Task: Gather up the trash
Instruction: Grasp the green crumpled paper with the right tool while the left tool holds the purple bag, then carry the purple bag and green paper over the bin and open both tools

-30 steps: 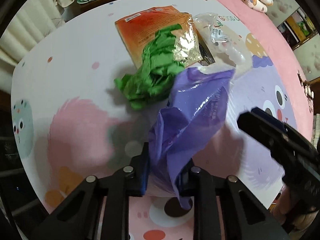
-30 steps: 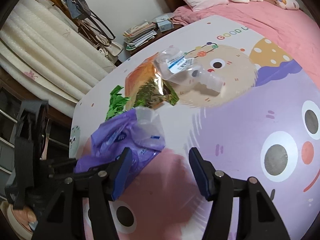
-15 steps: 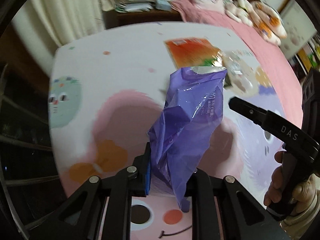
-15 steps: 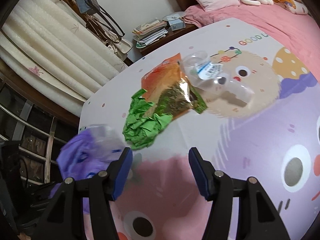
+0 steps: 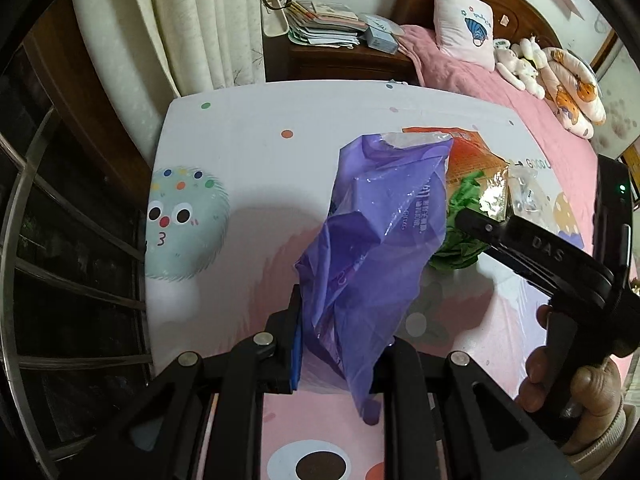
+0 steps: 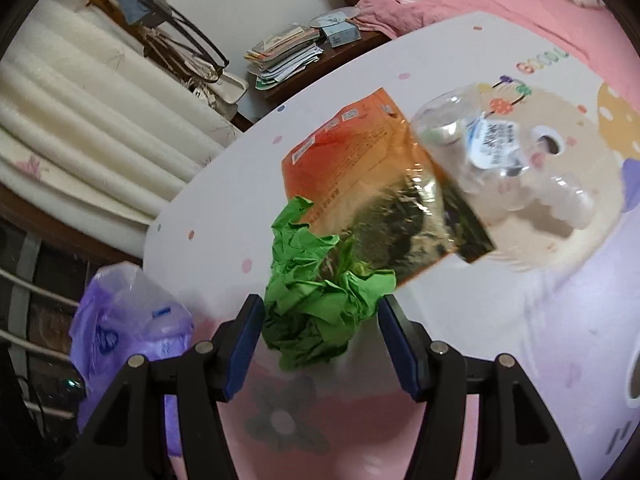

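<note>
My left gripper [image 5: 340, 356] is shut on a purple plastic bag [image 5: 376, 248] and holds it upright above the cartoon-print table cover; the bag also shows at the left of the right wrist view [image 6: 128, 320]. My right gripper [image 6: 320, 340] is open, its fingers on either side of a crumpled green paper wad [image 6: 316, 304]. Behind the wad lie an orange foil snack packet [image 6: 372, 188] and a crushed clear plastic bottle [image 6: 500, 148]. In the left wrist view the wad [image 5: 460, 236], the packet [image 5: 468, 156] and the bottle [image 5: 524, 196] show past the bag.
The table cover [image 5: 248, 152] ends at a left edge beside dark metal rails [image 5: 72, 240]. A nightstand with stacked papers [image 6: 284, 56] stands behind, with curtains [image 6: 80, 128] to the left and a pink bed with a pillow [image 5: 464, 28] to the right.
My left gripper has drawn the purple bag back and to the left, away from the trash pile. My right gripper has moved forward until its open fingers straddle the green wad.
</note>
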Available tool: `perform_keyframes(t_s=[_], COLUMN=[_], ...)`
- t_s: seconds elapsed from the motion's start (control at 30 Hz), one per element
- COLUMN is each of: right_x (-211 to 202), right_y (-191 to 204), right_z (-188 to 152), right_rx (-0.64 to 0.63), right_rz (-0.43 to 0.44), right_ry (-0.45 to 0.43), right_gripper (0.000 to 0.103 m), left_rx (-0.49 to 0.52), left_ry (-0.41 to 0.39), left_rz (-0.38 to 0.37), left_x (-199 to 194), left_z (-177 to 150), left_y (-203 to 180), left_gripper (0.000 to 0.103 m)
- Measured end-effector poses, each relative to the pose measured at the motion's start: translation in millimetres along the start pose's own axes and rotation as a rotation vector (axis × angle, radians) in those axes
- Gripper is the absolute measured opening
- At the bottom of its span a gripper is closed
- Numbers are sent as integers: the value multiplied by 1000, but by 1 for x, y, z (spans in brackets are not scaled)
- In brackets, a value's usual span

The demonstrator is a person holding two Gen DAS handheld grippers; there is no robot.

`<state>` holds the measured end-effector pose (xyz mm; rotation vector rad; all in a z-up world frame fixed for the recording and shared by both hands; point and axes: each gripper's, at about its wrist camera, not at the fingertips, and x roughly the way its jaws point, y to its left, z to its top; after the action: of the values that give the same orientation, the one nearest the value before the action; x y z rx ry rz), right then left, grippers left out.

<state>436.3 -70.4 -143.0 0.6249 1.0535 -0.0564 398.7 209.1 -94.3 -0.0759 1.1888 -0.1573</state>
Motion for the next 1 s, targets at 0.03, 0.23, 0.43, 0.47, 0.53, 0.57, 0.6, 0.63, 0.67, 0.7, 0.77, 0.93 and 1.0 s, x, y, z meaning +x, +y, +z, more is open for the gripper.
perform_keyframes(t_s=[0.03,0.23,0.43,0.47,0.53,0.57,0.6,0.63,0.67,0.7,0.77,0.93,1.0], right_x=[2,3,-11,-15,-23,-27,-31,-37,-42,-48,-63,-107,-124], right_y=[0,10,9,8,4,3,1,-2,-4,-7,-12,-33,-43], right_z=[1,-5,-20,-23,-31,-35,-39,-44,-48,-52,-61,-86,-96], right_rx=[4,-38,-78,-82,-91,-97,-102,-103,-104,-107,-123,-152,-166], right_rz=[6,52,60,62,64,63,63,64,67,70,61,69,70], right_ry=[6,19,43,45,52,53,54,57,59,59,54,50,53], right_gripper=[59,36,33,33,33,33,33,33,33,33,33,33,33], left_rx=[-1,-4,-11,-11,-4,-1,3,5,7,9,17,22,22], left_ry=[1,4,12,12,12,11,11,12,11,13,14,15,13], left_rz=[-3,-8,-19,-22,-28,-30,-32,-34,-37,-40,-42,-47,-48], left_x=[1,1,-4,-6,-10,-12,-14,-17,-20,-24,-30,-52,-60], left_z=[0,-9,-20,-23,-30,-33,-36,-40,-46,-52,-63,-102,-116], left_y=[0,0,-4,-6,-12,-14,-17,-21,-26,-31,-40,-70,-81], left_gripper=[15,15,15,15,15,15,15,15,15,15,15,15,15])
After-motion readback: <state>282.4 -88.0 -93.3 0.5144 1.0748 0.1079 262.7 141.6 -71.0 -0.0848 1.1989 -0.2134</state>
